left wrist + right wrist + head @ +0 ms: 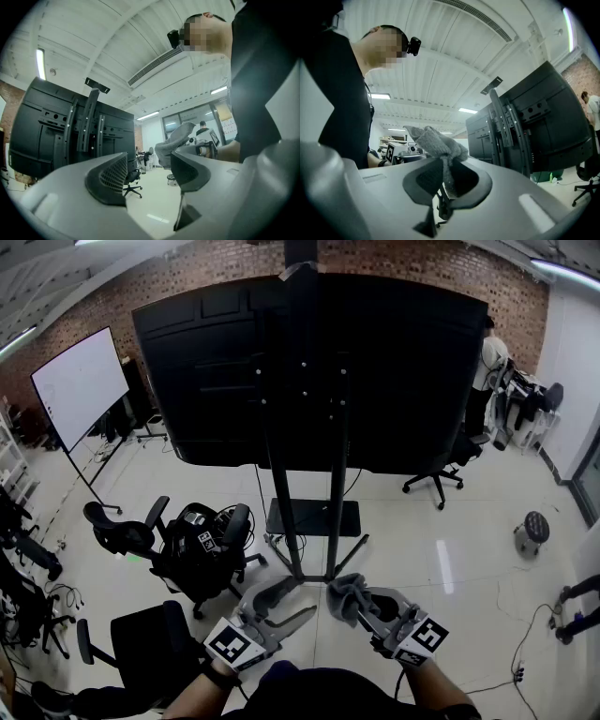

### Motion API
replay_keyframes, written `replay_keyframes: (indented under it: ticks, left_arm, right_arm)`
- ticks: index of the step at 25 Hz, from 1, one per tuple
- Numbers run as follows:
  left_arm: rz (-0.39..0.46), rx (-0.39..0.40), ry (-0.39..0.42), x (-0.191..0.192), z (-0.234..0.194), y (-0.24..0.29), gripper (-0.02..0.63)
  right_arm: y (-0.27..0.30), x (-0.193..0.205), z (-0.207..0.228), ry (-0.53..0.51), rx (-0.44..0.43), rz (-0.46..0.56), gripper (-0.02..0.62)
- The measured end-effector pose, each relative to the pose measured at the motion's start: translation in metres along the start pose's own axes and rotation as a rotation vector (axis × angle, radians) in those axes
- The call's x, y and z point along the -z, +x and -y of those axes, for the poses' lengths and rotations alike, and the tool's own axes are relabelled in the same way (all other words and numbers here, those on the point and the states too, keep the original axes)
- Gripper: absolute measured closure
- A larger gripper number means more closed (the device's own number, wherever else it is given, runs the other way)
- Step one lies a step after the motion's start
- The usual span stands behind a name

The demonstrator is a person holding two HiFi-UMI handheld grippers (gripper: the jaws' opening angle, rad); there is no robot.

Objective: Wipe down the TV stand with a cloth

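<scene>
A large black TV (319,371) on a wheeled stand (298,521) faces away from me, its two black posts (337,474) running down to a base shelf (314,517). My right gripper (354,601) is shut on a grey cloth (345,595), bunched above its jaws in the right gripper view as the cloth (438,145). My left gripper (281,601) is open and holds nothing; both hang low in front of the stand's base. In the left gripper view the left gripper (149,174) shows a wide gap, with the cloth (174,140) beyond it.
Black office chairs (202,549) stand left of the stand, one more (141,643) nearer me. A whiteboard (80,385) stands at far left. A person (487,371) stands by a chair (441,474) at back right. Cables (525,634) lie on the white floor.
</scene>
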State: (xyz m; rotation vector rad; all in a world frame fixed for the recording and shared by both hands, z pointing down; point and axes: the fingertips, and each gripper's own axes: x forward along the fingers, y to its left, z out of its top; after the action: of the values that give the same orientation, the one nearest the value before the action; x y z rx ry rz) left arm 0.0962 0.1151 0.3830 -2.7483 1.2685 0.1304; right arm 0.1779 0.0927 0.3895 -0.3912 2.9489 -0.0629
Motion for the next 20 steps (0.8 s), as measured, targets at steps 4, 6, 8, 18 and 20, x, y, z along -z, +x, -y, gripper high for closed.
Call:
replay_keyframes:
  ticks: [4,6,8,18,20]
  left_arm:
    - [0.011,-0.015,0.011,-0.004,-0.020,0.003,0.296]
    - [0.018,-0.016,0.020,-0.005,-0.033,0.004,0.296]
    - [0.026,-0.012,0.027,-0.007,-0.048,0.007,0.296]
    - [0.074,0.057,0.045,-0.014,-0.145,0.038,0.296]
    - [0.086,0.075,0.058,-0.019,-0.170,0.044,0.296]
  right_arm:
    - [0.013,-0.007,0.009,-0.014,-0.007,0.013,0.564]
    - [0.022,-0.008,0.016,-0.029,-0.009,0.003,0.563]
    - [0.033,-0.011,0.026,-0.048,0.004,0.004,0.563]
    - [0.112,-0.036,0.083,-0.091,0.053,0.036,0.560]
    - [0.133,-0.040,0.099,-0.111,0.070,0.041,0.560]
